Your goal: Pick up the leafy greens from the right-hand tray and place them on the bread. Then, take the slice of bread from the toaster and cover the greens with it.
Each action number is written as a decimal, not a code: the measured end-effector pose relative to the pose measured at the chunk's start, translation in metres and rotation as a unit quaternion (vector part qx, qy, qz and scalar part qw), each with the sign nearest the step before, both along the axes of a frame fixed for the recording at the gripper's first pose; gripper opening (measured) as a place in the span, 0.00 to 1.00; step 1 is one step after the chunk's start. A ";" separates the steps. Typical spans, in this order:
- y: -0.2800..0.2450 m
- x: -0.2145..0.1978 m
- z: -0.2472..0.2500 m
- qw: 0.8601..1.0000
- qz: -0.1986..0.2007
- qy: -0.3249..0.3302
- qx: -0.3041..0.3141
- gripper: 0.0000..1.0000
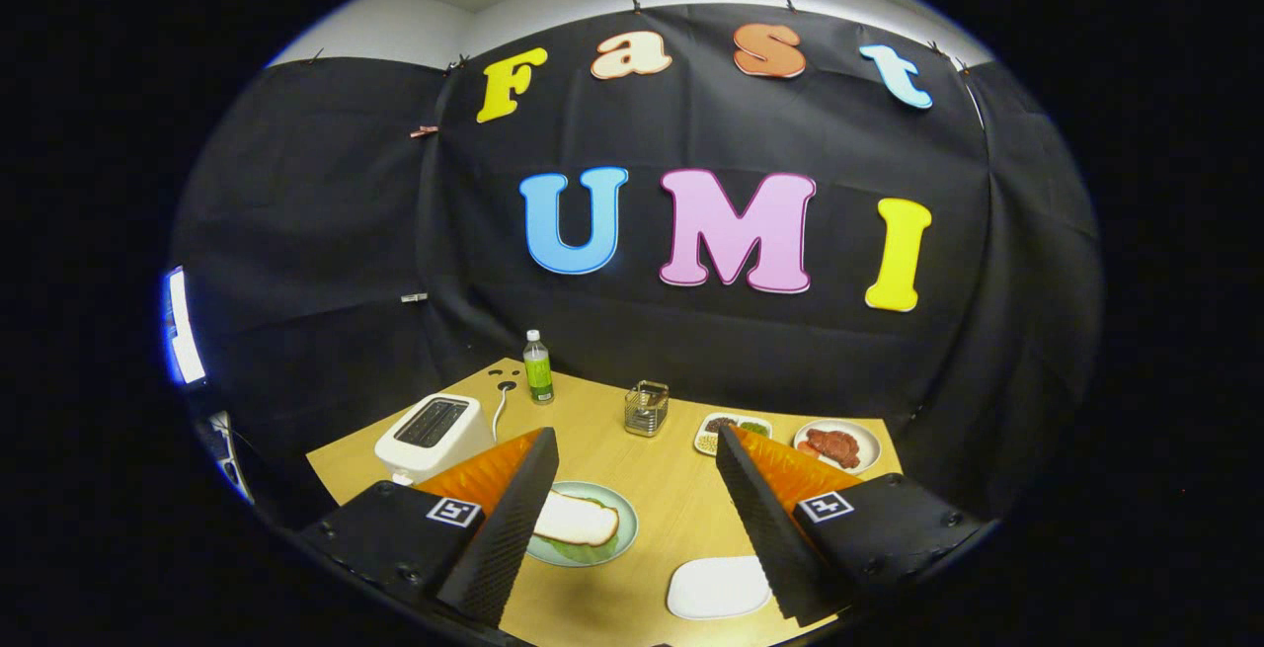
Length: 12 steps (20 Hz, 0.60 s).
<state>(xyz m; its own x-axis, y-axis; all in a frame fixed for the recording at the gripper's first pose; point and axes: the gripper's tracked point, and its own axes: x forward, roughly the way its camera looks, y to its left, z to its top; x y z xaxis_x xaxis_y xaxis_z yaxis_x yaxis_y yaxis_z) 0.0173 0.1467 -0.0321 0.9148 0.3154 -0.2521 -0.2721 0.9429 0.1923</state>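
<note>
Tool (632,519) released, grasping nothing, high over the bench (671,489). Bread (576,519) at 7 o'clock already tops greens (583,552); judged done, lift clear.

A: Taking the plate (614,540) on the desk (671,489) as the landmark, what lies on it?

B: A bread slice (576,520), with leafy greens (573,553) under its near edge.

A: And around the plate?

B: The toaster (433,434) stands to its left and farther back. A bottle (537,367) is behind it, by the desk's far edge. A small rack (646,408) is behind it to the right. Farther right lie a divided dish (732,432) and then a dish of meat (837,446). An empty tray (718,587) sits to the plate's right, nearer. The fingers (513,528) stand wide apart, the plate just inside the left one.
</note>
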 end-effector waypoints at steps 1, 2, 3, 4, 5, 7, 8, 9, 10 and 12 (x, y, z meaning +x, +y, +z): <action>-0.008 -0.006 0.006 1.000 0.001 -0.007 -0.003 1.00; -0.016 -0.014 0.010 1.000 0.000 -0.011 -0.005 1.00; -0.023 -0.020 0.015 1.000 0.000 -0.015 -0.007 1.00; -0.032 -0.025 0.019 1.000 -0.004 -0.021 -0.012 1.00; -0.039 -0.028 0.020 0.999 -0.006 -0.027 -0.018 1.00; -0.053 -0.038 0.023 0.998 -0.011 -0.041 -0.042 0.99; -0.055 -0.044 0.024 0.998 -0.012 -0.044 -0.047 0.98; -0.057 -0.051 0.024 0.998 -0.013 -0.046 -0.048 0.98; -0.058 -0.055 0.024 0.998 -0.015 -0.046 -0.050 0.98; -0.062 -0.064 0.022 0.997 -0.018 -0.049 -0.054 0.98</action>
<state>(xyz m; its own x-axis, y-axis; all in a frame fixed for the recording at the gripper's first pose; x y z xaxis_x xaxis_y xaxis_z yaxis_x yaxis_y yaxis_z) -0.0469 0.0849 -0.0100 0.9469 0.2579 -0.1919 -0.2503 0.9661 0.0633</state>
